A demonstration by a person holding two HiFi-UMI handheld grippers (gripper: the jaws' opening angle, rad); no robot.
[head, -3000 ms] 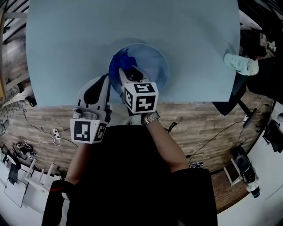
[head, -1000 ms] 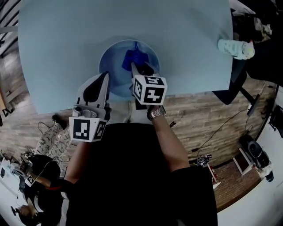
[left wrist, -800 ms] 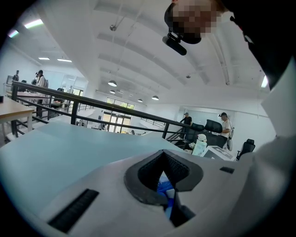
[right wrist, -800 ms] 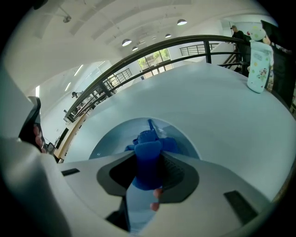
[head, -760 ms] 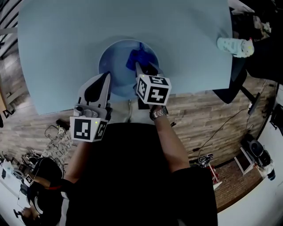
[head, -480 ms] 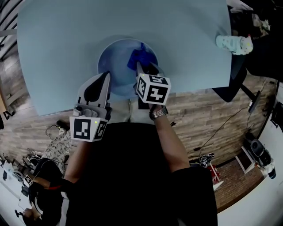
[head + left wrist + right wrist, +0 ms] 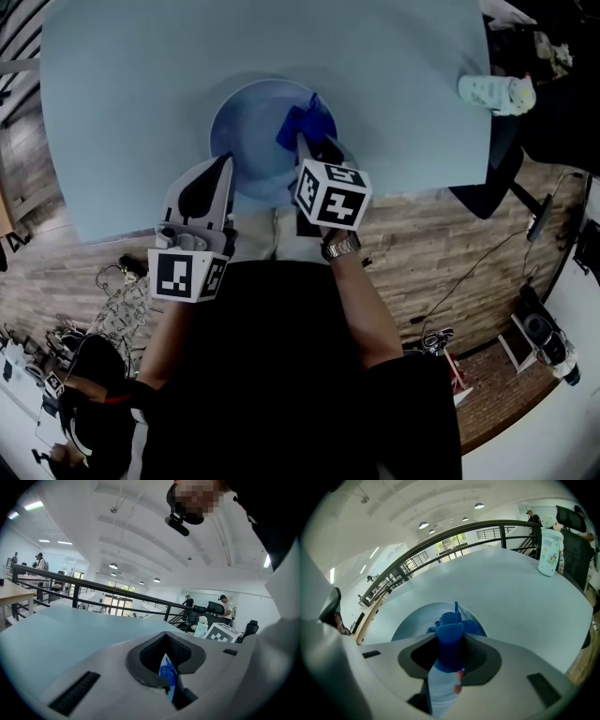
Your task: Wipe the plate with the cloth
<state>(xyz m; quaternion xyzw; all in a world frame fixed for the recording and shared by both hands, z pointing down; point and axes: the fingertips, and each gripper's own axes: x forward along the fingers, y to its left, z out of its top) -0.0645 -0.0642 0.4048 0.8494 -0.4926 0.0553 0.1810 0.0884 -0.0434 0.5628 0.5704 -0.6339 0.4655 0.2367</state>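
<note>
right hand-held gripper [image 7: 314, 145] is clamped tight on the blue cloth [image 7: 303, 122]; the cloth bunch sits on the plate [image 7: 248, 122], over its right inner side. left hand-held gripper [image 7: 225, 163] is closed on the plate's near-left rim, with a sliver of rim between its jaws. plate rests on the pale surface [image 7: 122, 84]. white bottle [image 7: 494, 94] is well off to the plate's right.

Left tongs [image 7: 164, 660] pinched on blue plate [image 7: 168, 679] edge; pale table [image 7: 61, 630] beyond, dark railing [image 7: 93, 585] behind it.
</note>
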